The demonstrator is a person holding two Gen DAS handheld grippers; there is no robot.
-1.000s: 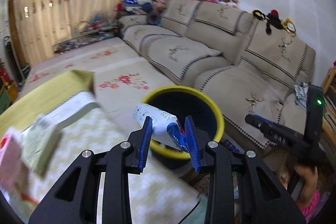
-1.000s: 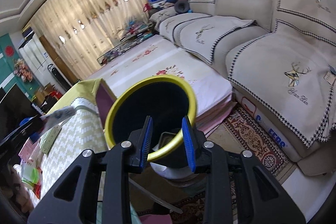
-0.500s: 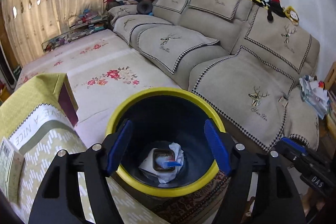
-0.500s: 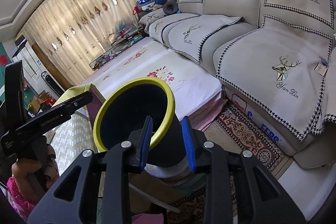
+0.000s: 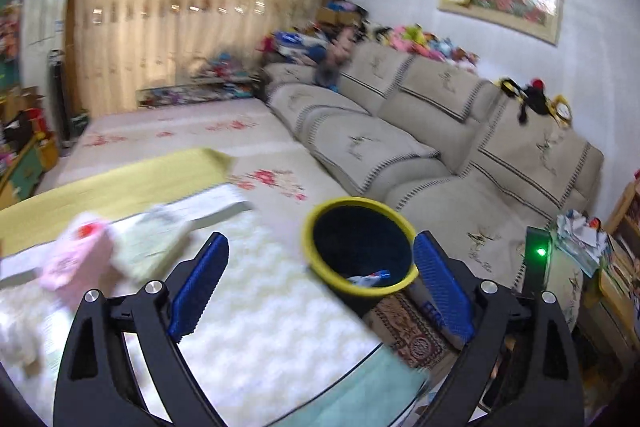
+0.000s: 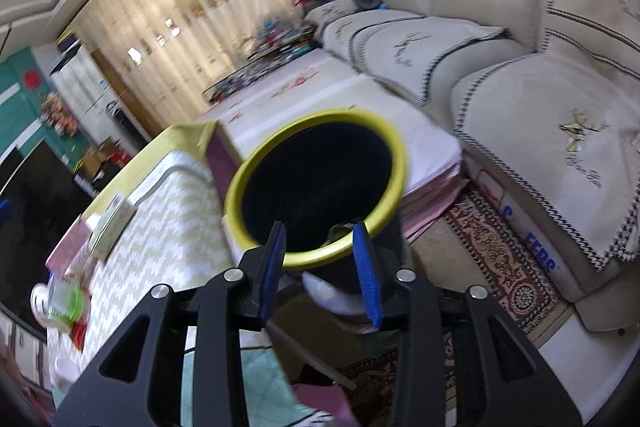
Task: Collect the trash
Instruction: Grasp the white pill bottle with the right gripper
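Note:
The black bin with a yellow rim [image 5: 360,247] stands on the floor by the table corner, with a white, blue and red wrapper [image 5: 370,277] lying inside it. My left gripper [image 5: 320,243] hangs back above the table edge. Its jaws are opening wide and hold nothing. My right gripper [image 6: 320,229] hovers just over the near rim of the bin [image 6: 316,183]. Its jaws are opening a little from a narrow gap, with nothing pressed between them. Its black body with a green light [image 5: 538,267] shows at the right of the left wrist view.
The table under a white zigzag cloth [image 5: 260,307] carries a pink pack [image 5: 76,255], a pale green pack [image 5: 152,243] and, in the right wrist view, a green thing [image 6: 64,303]. A beige sofa [image 5: 440,163] and a patterned rug [image 6: 504,267] lie beyond the bin.
The left gripper let the white wrapper drop into the bin, opened wide and drew back and up over the table. The right gripper shifted a little and its jaws widened slightly.

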